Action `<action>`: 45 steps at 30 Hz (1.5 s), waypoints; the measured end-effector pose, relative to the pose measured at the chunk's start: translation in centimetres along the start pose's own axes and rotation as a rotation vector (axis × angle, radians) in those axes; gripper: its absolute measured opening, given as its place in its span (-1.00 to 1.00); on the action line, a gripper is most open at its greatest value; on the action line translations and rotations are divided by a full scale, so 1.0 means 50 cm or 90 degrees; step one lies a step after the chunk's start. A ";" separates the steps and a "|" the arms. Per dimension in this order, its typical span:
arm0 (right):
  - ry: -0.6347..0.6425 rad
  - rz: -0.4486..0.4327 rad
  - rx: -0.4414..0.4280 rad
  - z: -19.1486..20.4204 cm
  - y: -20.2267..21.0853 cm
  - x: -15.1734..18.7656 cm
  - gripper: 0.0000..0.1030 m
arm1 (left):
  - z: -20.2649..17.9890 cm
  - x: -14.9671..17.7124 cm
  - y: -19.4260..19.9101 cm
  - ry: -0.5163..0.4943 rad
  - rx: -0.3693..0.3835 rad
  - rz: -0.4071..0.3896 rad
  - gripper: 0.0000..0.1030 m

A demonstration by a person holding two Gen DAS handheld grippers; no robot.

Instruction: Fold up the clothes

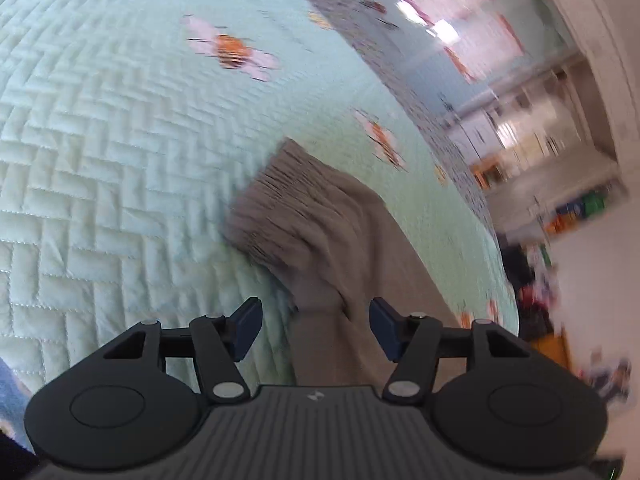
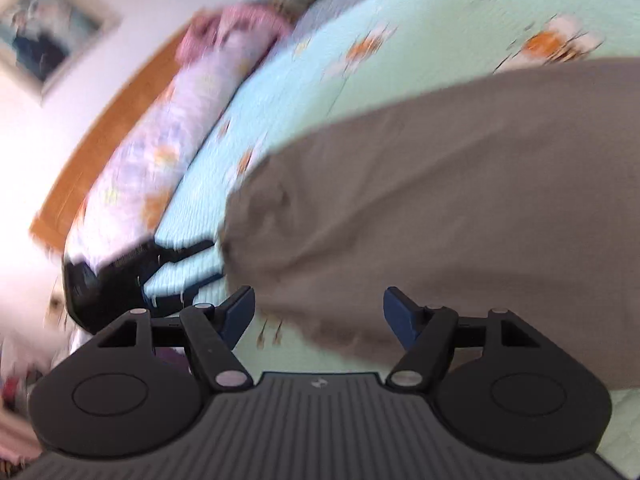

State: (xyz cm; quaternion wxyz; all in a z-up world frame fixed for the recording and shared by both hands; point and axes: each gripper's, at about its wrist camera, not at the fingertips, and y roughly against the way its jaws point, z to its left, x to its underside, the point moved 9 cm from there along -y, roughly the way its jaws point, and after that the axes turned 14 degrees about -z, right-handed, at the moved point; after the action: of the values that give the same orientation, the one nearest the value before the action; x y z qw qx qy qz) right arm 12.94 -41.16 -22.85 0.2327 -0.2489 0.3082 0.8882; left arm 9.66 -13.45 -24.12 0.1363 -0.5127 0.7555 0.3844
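Left gripper (image 1: pixel 316 322): fingers spread wide, blue pads (image 1: pixel 248 326) well apart, nothing clamped between them. Hovering low over the bed, aimed along a brown garment (image 1: pixel 340 248) whose narrow stretch runs up through the gap between the pads; contact with the cloth cannot be told from this angle. Camera tilted, so bed and room slant across the left wrist view.

Right gripper (image 2: pixel 319 312): likewise wide open, holding nothing, blue pads (image 2: pixel 238 312) far apart. Poised just above the near edge of the same brown garment (image 2: pixel 460 200), the right-hand pad over the cloth, the left-hand one over bare quilt. Touching or merely above: cannot tell, given the blur.

Seen from the right wrist, the left gripper (image 2: pixel 200 264) sits at the far left edge of the cloth, its dark fingers open and pointing toward the fabric.

Brown garment: lying on a mint-green quilted bedspread (image 1: pixel 100 140) printed with orange-and-white flowers. Ribbed, gathered band (image 1: pixel 276 200) at the far end in the left view, bunched and rumpled; beyond it, softer folds. From the right wrist, a broad, fairly smooth brown expanse with a few creases near its left end.

A patterned bolster pillow (image 2: pixel 160 152) along the bedspread's far side, against a wooden headboard (image 2: pixel 104 136).
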 end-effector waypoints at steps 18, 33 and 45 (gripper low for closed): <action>0.164 -0.061 0.059 0.028 -0.028 0.097 0.41 | -0.150 0.107 -0.096 -0.269 0.061 0.120 0.28; 0.236 -0.138 0.034 0.045 -0.034 0.116 0.43 | -0.128 0.119 -0.155 -0.286 0.022 0.177 0.29; 0.166 -0.111 -0.107 0.033 -0.062 0.103 0.65 | -0.131 0.120 -0.168 -0.321 0.018 0.205 0.29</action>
State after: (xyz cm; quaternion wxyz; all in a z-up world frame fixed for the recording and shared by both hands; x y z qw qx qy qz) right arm 10.24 -36.56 -26.07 0.2456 -0.4062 0.2374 0.8475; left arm 15.67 -23.71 -27.05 0.2638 -0.2730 0.7747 0.5058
